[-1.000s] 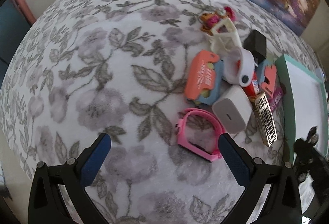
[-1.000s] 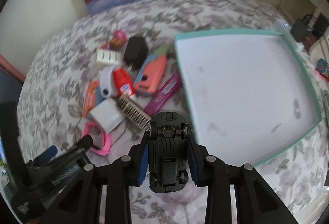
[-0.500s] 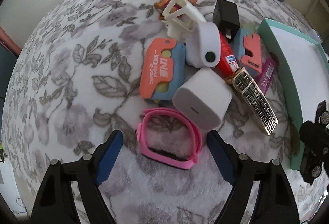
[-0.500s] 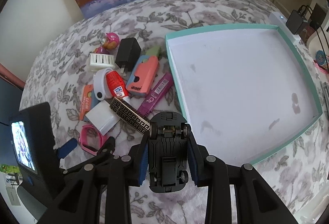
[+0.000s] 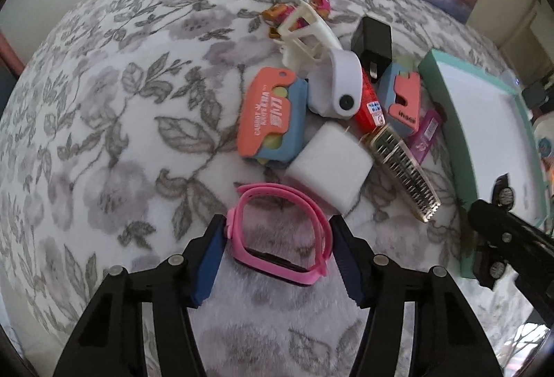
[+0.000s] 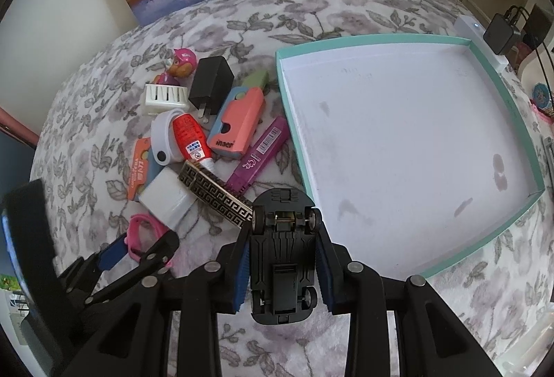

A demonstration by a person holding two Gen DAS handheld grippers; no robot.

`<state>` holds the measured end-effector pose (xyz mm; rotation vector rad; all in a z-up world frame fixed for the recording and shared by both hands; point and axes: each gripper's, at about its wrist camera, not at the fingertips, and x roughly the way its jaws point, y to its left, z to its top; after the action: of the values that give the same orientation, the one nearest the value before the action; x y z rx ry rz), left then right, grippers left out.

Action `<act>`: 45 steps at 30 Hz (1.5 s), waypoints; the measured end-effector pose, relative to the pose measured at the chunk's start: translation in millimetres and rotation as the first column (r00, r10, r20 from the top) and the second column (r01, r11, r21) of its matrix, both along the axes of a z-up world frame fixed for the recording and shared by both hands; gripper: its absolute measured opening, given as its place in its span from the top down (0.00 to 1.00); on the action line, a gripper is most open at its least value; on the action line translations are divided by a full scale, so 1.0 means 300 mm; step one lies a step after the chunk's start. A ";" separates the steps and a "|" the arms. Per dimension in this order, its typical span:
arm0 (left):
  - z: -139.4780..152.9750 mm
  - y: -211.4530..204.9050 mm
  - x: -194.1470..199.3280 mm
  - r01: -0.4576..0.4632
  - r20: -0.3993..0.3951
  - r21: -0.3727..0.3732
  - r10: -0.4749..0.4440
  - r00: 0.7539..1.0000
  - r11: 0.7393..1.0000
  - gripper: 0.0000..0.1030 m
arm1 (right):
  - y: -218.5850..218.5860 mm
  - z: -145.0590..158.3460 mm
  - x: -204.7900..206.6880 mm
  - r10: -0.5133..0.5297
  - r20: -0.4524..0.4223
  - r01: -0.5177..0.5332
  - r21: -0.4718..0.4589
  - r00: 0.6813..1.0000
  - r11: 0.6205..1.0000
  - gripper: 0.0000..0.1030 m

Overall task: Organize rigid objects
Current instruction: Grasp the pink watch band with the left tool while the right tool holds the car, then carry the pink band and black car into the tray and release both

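Both my grippers are loaded: left gripper (image 5: 278, 240) has just closed around the pink band (image 5: 280, 235), near the pile; right gripper (image 6: 284, 259) stays clamped on the toy car (image 6: 282, 255), left of the tray (image 6: 408, 148).

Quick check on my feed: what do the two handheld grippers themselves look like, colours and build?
Both match. The left gripper and right gripper have matte black plastic linkage arms joined by round silver pivot pins, ending in dark blue ribbed finger pads. No cables, sleeves or lettering show on either.
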<state>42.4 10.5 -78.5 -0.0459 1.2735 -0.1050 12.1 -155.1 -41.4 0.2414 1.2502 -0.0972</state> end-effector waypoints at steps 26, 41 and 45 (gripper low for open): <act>0.249 -0.423 0.099 0.106 0.084 0.010 -0.107 0.991 0.994 0.40 | -0.470 0.014 0.021 -0.354 0.037 0.355 -0.076 0.935 0.932 0.66; 0.110 -0.676 0.099 0.170 0.097 -0.029 -0.167 0.981 0.985 0.40 | -0.658 -0.048 -0.042 -0.475 0.015 0.473 -0.124 0.880 0.872 0.66; 0.093 -0.681 0.097 0.178 0.084 -0.030 -0.175 0.981 0.984 0.39 | -0.647 -0.063 -0.045 -0.472 0.004 0.468 -0.130 0.882 0.874 0.66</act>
<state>71.4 -193.9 -50.6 0.0389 1.1928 -0.2808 -1.2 -349.2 -60.4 0.4328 1.1861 -0.6029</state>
